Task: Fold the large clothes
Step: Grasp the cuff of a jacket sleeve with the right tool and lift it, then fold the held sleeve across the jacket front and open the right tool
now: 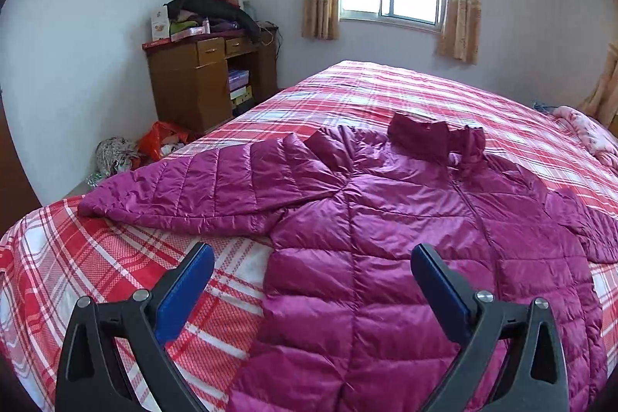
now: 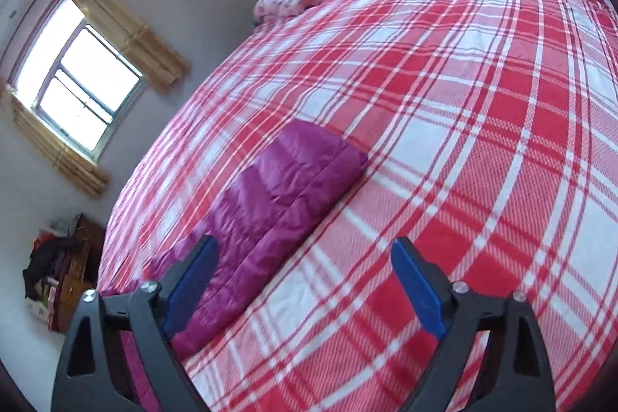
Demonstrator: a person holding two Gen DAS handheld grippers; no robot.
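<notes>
Magenta quilted down jacket [image 1: 386, 219] lies front-up, zipped, spread flat on the plaid bed [image 1: 96, 257], presumably laid out so the sleeves can be folded in. Collar at 12 o'clock, one sleeve [image 1: 185, 192] out toward 9.

Left gripper [image 1: 313, 265] hangs above the hem, fingers released, holding nothing.

Right gripper [image 2: 305, 257] is spread wide, empty, beside the other sleeve [image 2: 286, 195].
</notes>
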